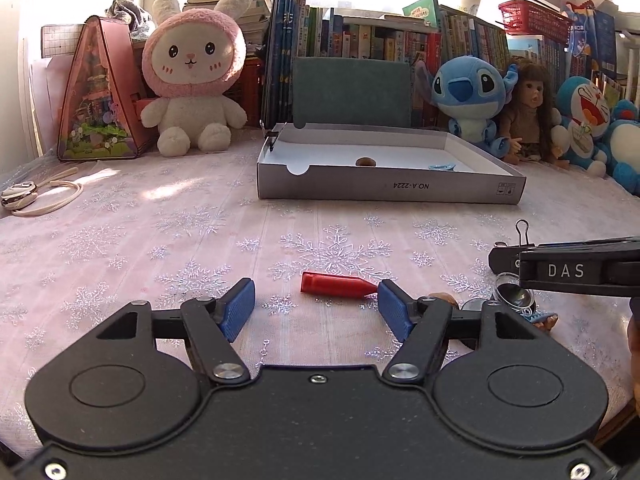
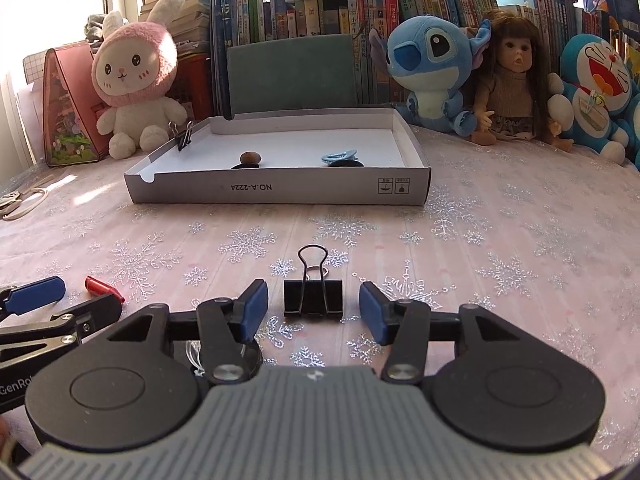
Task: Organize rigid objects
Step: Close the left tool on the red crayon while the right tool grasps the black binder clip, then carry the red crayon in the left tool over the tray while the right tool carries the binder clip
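In the left wrist view, a small red tube-shaped piece (image 1: 338,285) lies on the snowflake tablecloth between the tips of my left gripper (image 1: 316,300). The jaws are open; the tube's narrow end reaches the right pad (image 1: 394,306). In the right wrist view, a black binder clip (image 2: 313,298) stands between the blue pads of my right gripper (image 2: 313,300), which is open, with gaps on both sides. Farther back is a shallow grey cardboard box (image 2: 280,192) holding a brown nut-like piece (image 2: 251,158) and a light blue ring (image 2: 339,157). Another binder clip (image 2: 183,136) grips its left wall.
Plush toys, a doll (image 2: 510,80) and rows of books line the back edge. A pink house model (image 1: 98,92) and a key fob on a cord (image 1: 24,196) sit at the left. A small glass jar (image 1: 514,294) and a blue comb (image 1: 542,316) lie by the right gripper.
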Action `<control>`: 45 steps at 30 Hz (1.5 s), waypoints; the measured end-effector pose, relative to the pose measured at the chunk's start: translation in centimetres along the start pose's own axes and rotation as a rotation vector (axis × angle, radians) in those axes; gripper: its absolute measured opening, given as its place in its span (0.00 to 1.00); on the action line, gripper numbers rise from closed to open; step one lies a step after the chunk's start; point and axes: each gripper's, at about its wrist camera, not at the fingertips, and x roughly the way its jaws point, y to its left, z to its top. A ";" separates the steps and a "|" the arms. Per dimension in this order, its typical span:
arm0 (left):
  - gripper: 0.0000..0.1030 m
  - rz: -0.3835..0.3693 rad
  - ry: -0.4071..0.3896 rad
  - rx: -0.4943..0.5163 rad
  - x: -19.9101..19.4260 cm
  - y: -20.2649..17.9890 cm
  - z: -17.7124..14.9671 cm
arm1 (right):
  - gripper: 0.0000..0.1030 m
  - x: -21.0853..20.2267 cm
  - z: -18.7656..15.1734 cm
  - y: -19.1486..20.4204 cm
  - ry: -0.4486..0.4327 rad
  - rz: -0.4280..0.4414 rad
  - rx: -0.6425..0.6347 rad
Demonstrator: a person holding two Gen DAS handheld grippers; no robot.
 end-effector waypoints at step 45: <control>0.41 -0.178 0.175 -0.127 19.9 -2.8 20.1 | 0.36 12.5 17.2 -7.0 0.164 0.173 0.211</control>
